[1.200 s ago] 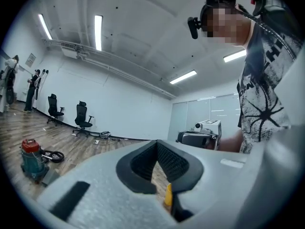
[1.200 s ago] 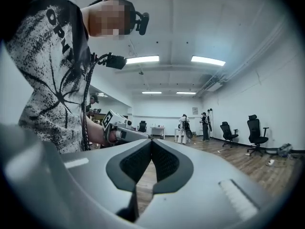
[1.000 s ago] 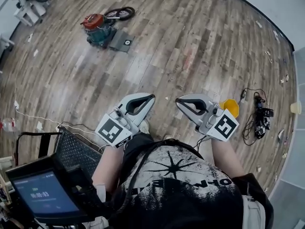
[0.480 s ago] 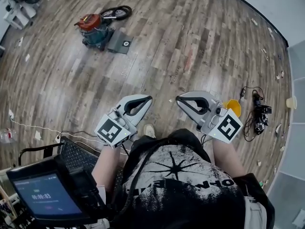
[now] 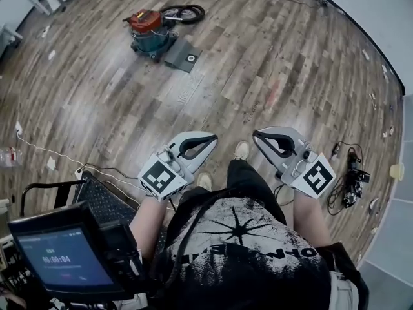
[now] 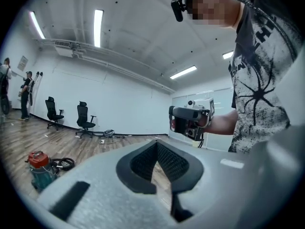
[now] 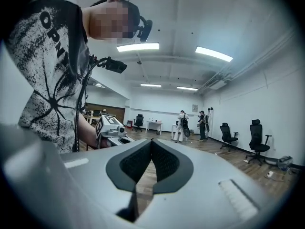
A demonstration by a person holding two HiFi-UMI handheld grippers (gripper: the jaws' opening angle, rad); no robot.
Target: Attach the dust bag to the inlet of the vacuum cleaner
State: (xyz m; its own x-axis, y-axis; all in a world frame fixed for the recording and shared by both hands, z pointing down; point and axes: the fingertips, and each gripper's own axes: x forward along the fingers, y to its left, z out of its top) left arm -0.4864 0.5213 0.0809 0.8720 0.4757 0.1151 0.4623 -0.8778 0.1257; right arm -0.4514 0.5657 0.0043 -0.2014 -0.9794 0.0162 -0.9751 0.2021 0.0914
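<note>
Head view is showing a vacuum cleaner (image 5: 150, 32) sitting on the wooden floor (image 5: 271, 63) toward the top left, well apart from the person. It is the main container here: a teal drum under a red lid, and nothing is revealing what is inside it. A flat grey dust bag (image 5: 182, 53) with 1 round hole is lying on the floor just beside the drum, on its right, not fitted to it. A coiled black hose (image 5: 182, 13) is lying behind the drum. At the lower left, a black mesh basket (image 5: 103, 202) is standing next to a lit screen (image 5: 61, 260); its contents are not showing.

The person is holding both claws level in front of the waist, 1 in each hand. The left claw (image 5: 213, 136) is sitting fully closed, its 2 dark pads meeting at the tips with only floor showing through the gap behind them. The right claw (image 5: 257, 134) is likewise closed tight and gripping nothing. Neither is touching anything.

Bare floor is stretching between the person's shoes (image 5: 241, 150) and the vacuum cleaner. A tangle of cables (image 5: 352, 179) is lying near the right edge, by the wall. Left gripper view is showing 2 office chairs (image 6: 86, 118) standing against the far wall.
</note>
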